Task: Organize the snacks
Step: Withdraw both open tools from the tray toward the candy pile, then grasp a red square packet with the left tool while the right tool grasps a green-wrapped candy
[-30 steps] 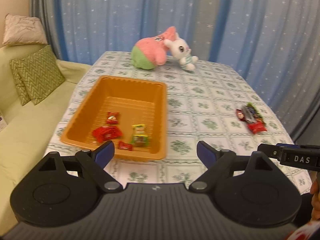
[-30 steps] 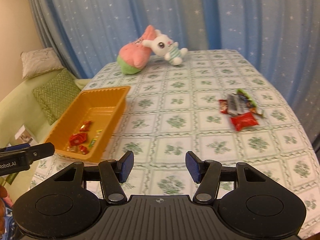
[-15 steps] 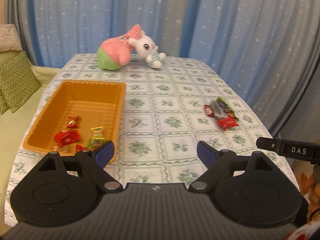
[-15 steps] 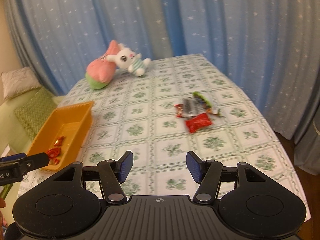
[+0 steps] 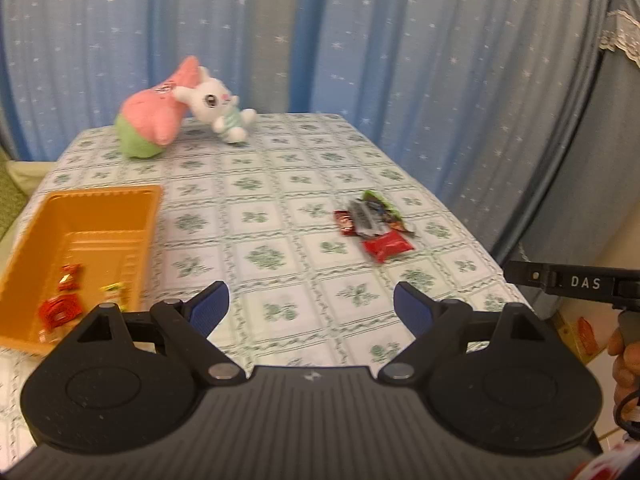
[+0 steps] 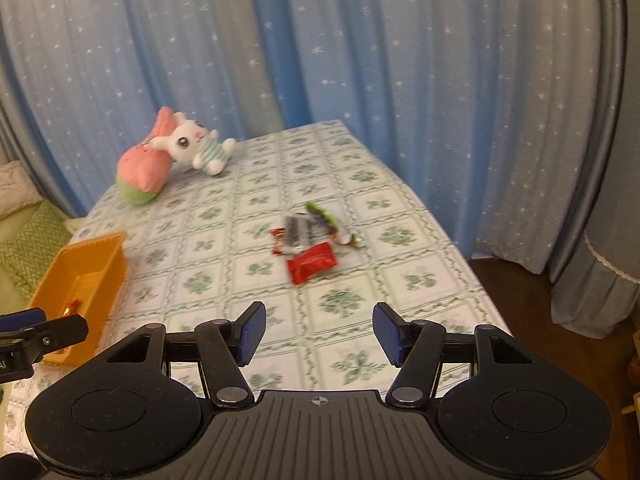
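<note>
Ahead of the right gripper (image 6: 316, 334), nearly on its centreline, the snack pile (image 6: 310, 242) lies on the desk (image 6: 400, 280); red packet (image 6: 311, 267) nearest, long axis crosswise. Jaws half open, empty. Left gripper (image 5: 311, 306): wide, empty, pile up-right.

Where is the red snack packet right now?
In both wrist views the red snack packet lies on the tablecloth, at the near edge of the loose snack pile, right of the orange tray.
</note>
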{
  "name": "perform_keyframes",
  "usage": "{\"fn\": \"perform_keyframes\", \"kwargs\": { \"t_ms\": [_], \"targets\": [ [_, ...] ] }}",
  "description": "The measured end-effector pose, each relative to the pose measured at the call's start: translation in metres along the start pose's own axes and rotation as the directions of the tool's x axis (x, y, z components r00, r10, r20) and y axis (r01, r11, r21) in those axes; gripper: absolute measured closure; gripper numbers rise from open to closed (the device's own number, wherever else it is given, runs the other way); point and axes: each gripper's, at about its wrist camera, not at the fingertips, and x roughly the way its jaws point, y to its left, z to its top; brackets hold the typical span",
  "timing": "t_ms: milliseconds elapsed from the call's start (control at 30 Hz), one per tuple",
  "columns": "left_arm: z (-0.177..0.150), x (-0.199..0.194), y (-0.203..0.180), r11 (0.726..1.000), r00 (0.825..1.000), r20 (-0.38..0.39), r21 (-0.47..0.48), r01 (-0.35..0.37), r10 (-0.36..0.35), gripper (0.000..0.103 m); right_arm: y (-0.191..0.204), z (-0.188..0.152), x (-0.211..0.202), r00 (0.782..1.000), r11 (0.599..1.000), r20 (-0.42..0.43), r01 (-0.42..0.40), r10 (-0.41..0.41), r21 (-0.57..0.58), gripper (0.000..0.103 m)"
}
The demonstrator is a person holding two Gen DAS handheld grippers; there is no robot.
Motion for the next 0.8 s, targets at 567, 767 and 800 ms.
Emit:
{"fn": "perform_keyframes", "kwargs": {
  "t_ms": [567,767,800],
  "targets": [
    [0.02,0.122,-0.037,0.981,0.991,-0.052,0.147,0.128,-0.122,0.027,-0.049,0.021,0.068,0.999,1.0,-0.047,-0.01,0.009,-0.011,0.044],
    [0.025,0.169,-0.052,0.952,0.984,-0.079,0.252,0.173,-0.158,0.033,-0.063,0.028,0.099,0.998,1.0,-0.067,-0.013,0.012,-0.012,0.044],
    [0.026,0.178,-0.054,0.947,0.982,-0.085,0.263,0.186,-0.169,0.034,-0.066,0.029,0.104,0.998,1.0,-0.069,-0.013,0.013,-0.01,0.044]
  ]
}}
